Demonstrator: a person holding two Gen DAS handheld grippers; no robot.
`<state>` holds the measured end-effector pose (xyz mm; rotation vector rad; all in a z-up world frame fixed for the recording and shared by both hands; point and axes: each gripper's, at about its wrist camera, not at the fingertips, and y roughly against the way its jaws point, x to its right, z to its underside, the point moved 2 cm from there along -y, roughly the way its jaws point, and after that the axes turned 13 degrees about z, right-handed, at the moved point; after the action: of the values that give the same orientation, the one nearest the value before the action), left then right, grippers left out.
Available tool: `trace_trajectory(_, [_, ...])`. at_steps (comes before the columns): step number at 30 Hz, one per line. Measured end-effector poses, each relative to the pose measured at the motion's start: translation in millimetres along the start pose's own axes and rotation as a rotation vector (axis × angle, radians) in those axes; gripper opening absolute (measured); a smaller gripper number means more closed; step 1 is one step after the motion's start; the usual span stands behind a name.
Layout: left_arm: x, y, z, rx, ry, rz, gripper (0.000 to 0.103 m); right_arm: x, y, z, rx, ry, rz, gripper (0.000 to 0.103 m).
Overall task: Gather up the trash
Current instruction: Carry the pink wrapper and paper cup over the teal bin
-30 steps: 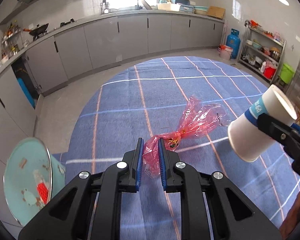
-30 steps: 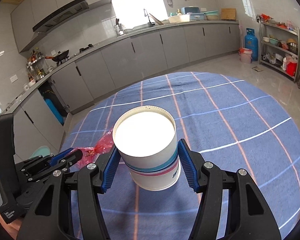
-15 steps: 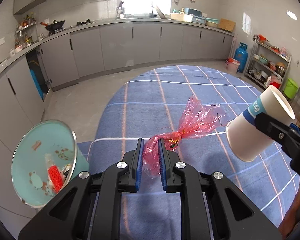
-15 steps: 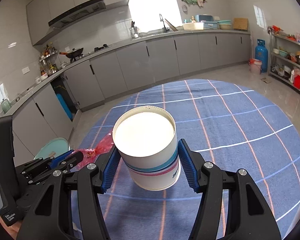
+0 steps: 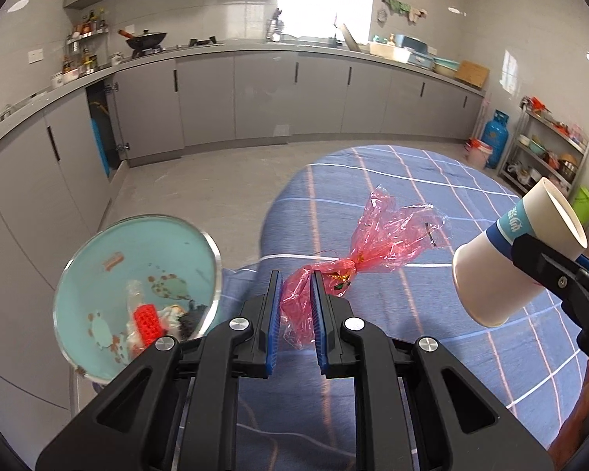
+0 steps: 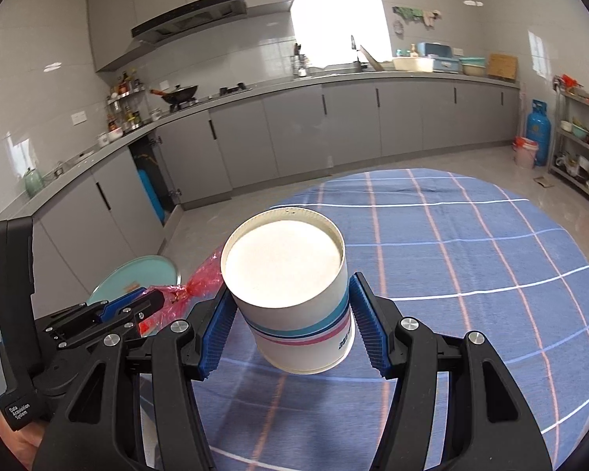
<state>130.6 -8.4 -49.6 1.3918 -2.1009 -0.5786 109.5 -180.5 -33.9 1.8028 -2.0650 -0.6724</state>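
My left gripper [image 5: 295,294] is shut on a crumpled red plastic wrapper [image 5: 377,239], which sticks out ahead of the blue pads above the table's left edge. A white paper cup [image 6: 294,294] with blue and pink bands is clamped sideways in my right gripper [image 6: 290,320], its bottom facing the camera. In the left wrist view that cup [image 5: 510,259] hangs at the right, mouth pointing up and right. A teal bin [image 5: 137,286] with trash inside stands on the floor, low and left of the left gripper. In the right wrist view the left gripper [image 6: 149,300] holds the wrapper [image 6: 204,278] over the bin [image 6: 137,278].
A round table with a blue checked cloth [image 6: 451,255] fills the lower right. Grey kitchen cabinets [image 5: 255,106] run along the far wall, one door standing open. A blue gas cylinder [image 6: 538,129] and a metal shelf rack [image 5: 549,157] stand at the right.
Both grippers have swung left toward the table's edge, still holding wrapper and cup. The teal bin has come closer to the left gripper and looms larger.
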Motion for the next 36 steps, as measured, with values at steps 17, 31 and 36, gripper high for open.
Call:
trace_trajectory(17, [-79.3, 44.2, 9.7, 0.062, 0.119, -0.109, 0.015, -75.9, 7.4, 0.5, 0.016, 0.123, -0.118, 0.058])
trace_trajectory(31, [-132.1, 67.1, 15.6, 0.093, 0.211, -0.193, 0.015, -141.2, -0.7, 1.9, -0.007, 0.213, -0.205, 0.058])
trace_trajectory(36, [-147.0, 68.6, 17.6, 0.097, 0.238, -0.219, 0.015, -160.9, -2.3, 1.9, -0.011, 0.23, -0.233, 0.058])
